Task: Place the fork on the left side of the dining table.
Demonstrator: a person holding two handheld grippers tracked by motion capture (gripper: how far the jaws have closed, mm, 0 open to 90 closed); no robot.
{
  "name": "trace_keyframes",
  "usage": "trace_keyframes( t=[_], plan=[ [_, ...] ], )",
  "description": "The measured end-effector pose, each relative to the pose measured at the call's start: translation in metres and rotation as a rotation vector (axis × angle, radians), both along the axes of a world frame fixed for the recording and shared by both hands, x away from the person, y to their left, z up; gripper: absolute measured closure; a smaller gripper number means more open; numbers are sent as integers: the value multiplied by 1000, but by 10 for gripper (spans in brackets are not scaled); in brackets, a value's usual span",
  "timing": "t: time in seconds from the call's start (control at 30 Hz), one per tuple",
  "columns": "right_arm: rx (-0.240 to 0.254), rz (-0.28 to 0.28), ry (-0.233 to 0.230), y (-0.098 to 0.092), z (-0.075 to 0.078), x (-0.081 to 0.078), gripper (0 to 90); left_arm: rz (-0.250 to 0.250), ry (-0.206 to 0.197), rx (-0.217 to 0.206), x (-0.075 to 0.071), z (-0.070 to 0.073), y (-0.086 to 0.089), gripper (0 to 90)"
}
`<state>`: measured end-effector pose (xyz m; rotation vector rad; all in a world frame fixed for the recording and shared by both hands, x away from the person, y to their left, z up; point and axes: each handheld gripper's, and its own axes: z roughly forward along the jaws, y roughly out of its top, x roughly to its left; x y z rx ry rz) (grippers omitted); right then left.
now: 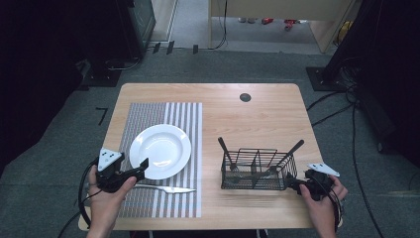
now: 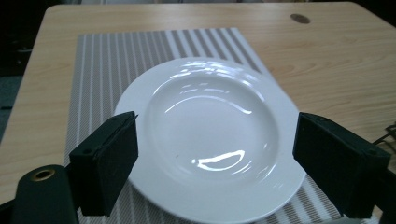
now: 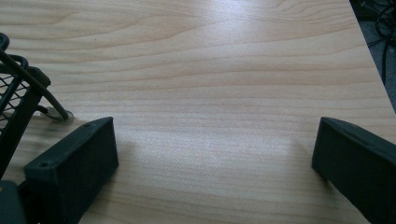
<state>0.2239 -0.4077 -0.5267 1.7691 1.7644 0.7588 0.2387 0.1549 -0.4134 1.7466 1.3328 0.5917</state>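
Porcelain by its look, the glossy round white plate point(image 2: 212, 140) at centre frame on the striped placemat point(image 2: 107, 60) seems rigid, slick and breakable, best gripped at its rim, the left gripper point(image 2: 215, 163) spread around it, the right gripper point(image 3: 215, 172) also spread.

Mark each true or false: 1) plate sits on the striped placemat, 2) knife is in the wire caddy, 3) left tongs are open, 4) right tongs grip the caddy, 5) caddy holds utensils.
1. The white plate sits on the striped placemat. True.
2. The knife is in the wire caddy. False: it lies on the placemat, just in front of the plate.
3. The left tongs are open. True: the jaws stand wide apart with the plate seen between them.
4. The right tongs grip the caddy. False: they are open over bare table, with the caddy off to one side.
5. The caddy holds utensils. True: dark handles stick up from it.
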Motion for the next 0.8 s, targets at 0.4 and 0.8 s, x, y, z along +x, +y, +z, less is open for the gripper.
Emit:
trace_keyframes(
  t=[0.4, 0.8],
  plan=[
    [0, 0, 0, 0, 0, 0, 0, -110, -51, -54, 11, 24, -44, 148],
    [0, 0, 0, 0, 0, 0, 0, -200, -67, -81, 22, 40, -88, 149]
  ],
)
